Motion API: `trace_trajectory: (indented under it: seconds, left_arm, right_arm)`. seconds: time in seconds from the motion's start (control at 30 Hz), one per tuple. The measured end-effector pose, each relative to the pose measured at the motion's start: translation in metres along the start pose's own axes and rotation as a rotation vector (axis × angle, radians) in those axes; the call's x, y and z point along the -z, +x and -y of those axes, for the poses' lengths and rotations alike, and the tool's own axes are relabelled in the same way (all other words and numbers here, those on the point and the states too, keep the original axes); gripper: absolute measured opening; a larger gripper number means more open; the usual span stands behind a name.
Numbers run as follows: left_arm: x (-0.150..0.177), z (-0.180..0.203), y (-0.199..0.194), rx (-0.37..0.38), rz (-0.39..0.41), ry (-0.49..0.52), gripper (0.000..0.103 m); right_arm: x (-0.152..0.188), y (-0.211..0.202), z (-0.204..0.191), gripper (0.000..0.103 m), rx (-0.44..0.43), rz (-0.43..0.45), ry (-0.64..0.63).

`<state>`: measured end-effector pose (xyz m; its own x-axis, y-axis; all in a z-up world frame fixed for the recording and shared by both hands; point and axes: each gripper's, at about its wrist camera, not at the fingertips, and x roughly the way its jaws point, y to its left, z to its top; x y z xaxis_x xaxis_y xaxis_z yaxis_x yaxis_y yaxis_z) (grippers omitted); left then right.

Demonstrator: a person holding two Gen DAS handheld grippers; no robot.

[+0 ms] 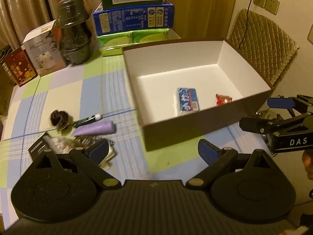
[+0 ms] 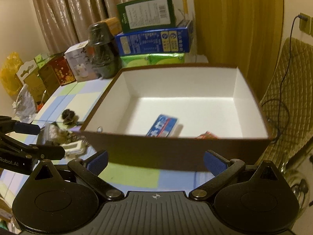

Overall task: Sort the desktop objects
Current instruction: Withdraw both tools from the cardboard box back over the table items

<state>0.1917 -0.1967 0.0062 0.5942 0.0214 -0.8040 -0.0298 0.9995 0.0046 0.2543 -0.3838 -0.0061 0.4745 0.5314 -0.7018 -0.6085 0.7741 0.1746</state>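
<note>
Tilting downward, both grippers' jaws gape wide, empty, before the box (image 2: 176, 150).

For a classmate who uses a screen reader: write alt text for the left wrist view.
An open left gripper hovers empty above a checked tablecloth, before an open brown box that holds a blue packet and a red wrapper. A purple tube and small clutter lie left of the box; the right gripper enters at right.
</note>
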Motion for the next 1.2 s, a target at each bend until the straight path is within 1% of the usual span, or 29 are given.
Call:
trace_trajectory:
  seconds: [0.23, 0.73, 0.93, 1.13, 1.2]
  left_arm:
    - [0.026, -0.037, -0.016, -0.017, -0.030, -0.038, 0.096]
    - [0.066, -0.131, -0.032, -0.150, -0.081, -0.176, 0.096]
    - [0.074, -0.158, -0.028, -0.187, -0.097, -0.212, 0.096]
    - [0.078, -0.176, -0.015, -0.198, -0.115, -0.232, 0.096]
    - [0.079, -0.182, -0.009, -0.198, -0.118, -0.240, 0.098]
  right_arm:
    - [0.011, 0.012, -0.038, 0.101, -0.046, -0.046, -0.018]
    - [0.011, 0.063, -0.120, 0.101, -0.162, -0.105, -0.099]
    - [0.011, 0.082, -0.142, 0.101, -0.180, -0.130, -0.116]
    - [0.009, 0.099, -0.156, 0.101, -0.181, -0.145, -0.134]
    - [0.008, 0.104, -0.161, 0.101, -0.173, -0.149, -0.150]
